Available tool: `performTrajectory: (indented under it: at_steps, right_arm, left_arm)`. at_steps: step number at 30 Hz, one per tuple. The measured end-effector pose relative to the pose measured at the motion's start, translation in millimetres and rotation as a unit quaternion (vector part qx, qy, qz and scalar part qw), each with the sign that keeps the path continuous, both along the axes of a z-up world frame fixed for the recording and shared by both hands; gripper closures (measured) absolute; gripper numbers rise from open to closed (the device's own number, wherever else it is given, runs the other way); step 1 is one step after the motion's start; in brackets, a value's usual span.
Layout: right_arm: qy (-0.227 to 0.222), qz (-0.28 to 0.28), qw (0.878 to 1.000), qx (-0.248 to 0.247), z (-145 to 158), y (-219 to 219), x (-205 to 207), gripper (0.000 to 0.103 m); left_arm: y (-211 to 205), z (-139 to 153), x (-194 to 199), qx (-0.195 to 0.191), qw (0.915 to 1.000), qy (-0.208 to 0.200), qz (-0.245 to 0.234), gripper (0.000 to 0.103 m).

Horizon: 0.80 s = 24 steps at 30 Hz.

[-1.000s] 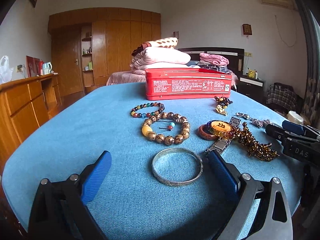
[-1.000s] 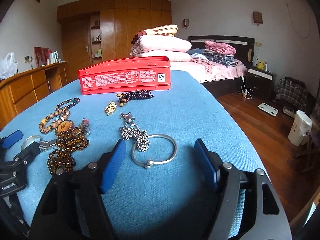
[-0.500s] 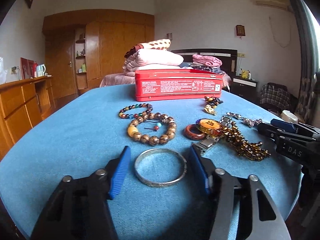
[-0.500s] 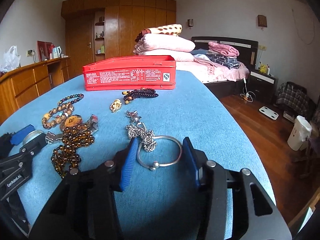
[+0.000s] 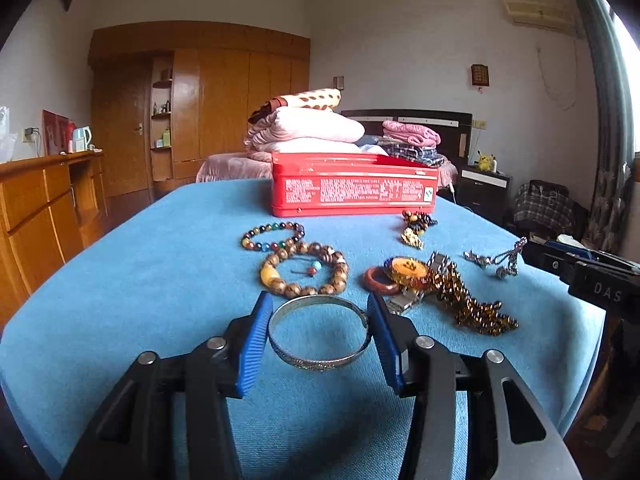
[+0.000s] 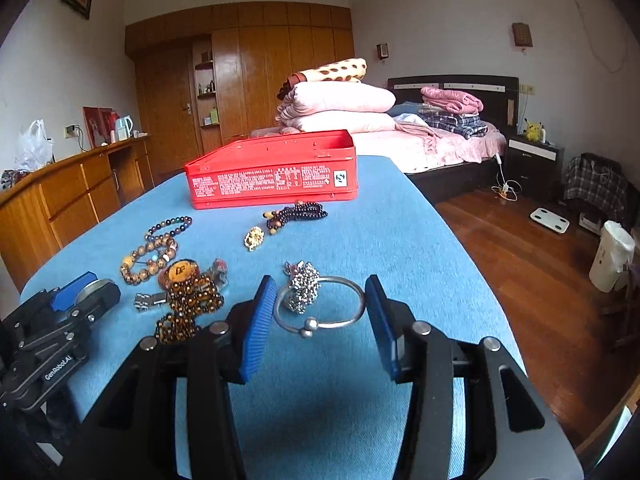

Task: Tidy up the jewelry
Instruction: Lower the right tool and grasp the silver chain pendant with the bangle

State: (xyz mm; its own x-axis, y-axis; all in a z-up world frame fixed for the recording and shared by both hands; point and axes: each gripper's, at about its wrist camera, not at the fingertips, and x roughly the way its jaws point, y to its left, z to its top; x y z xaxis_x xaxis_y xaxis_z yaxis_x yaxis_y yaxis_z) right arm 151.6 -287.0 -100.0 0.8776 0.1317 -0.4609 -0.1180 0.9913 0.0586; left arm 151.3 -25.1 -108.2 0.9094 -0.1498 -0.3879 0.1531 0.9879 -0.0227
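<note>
My left gripper [image 5: 318, 314] is shut on a silver engraved bangle [image 5: 320, 358], its blue pads touching both sides, and holds it tilted just above the blue cloth. My right gripper [image 6: 318, 300] is shut on a silver open cuff bracelet [image 6: 336, 322] that carries a cluster of small silver beads [image 6: 303, 292]. A red tin box [image 5: 354, 189] stands at the far side of the table; it also shows in the right wrist view [image 6: 274, 176].
On the blue table [image 5: 160, 264] lie a coloured bead bracelet [image 5: 273, 236], a wooden bead bracelet [image 5: 304, 274], a red ring [image 5: 380, 281], a watch with an amber bead chain [image 5: 460, 300] and a dark bead string [image 6: 298, 214]. A wooden dresser [image 5: 40, 208] stands left, a bed [image 6: 440, 144] behind.
Both grippers have closed from wide open onto their bracelets. The bangle and the cuff now sit tilted up between the pads.
</note>
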Motion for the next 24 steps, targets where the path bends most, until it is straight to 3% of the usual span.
performTrajectory:
  at_steps: [2, 4, 6, 8, 9, 17, 24]
  right_arm:
    - [0.018, 0.000, 1.000, -0.013, -5, 4, 6, 0.057]
    - [0.030, 0.000, 0.999, -0.023, -11, 6, 7, 0.043]
    - [0.020, -0.001, 0.999, -0.026, -11, 8, 3, 0.042]
    - [0.014, 0.010, 1.000, -0.018, -8, 6, 2, 0.055]
    - [0.016, 0.018, 1.000, -0.014, -7, 6, 4, 0.071]
    - [0.040, 0.010, 0.999, -0.008, -17, 4, 20, 0.072]
    - [0.032, 0.012, 0.999, -0.014, -11, 7, 19, 0.085]
  left_arm:
    - [2, 1, 1, -0.001, 1.0000, 0.001, 0.000, 0.054]
    - [3, -1, 3, -0.001, 1.0000, 0.004, 0.002, 0.054]
    - [4, -3, 5, 0.000, 1.0000, 0.008, 0.003, 0.054]
    - [5, -4, 6, -0.002, 0.9999, 0.010, 0.002, 0.054]
    - [5, -5, 7, -0.002, 0.9999, 0.011, 0.002, 0.054]
    - [5, -9, 11, -0.003, 0.9999, 0.015, 0.004, 0.054]
    - [5, -9, 12, -0.004, 0.9999, 0.015, 0.007, 0.054]
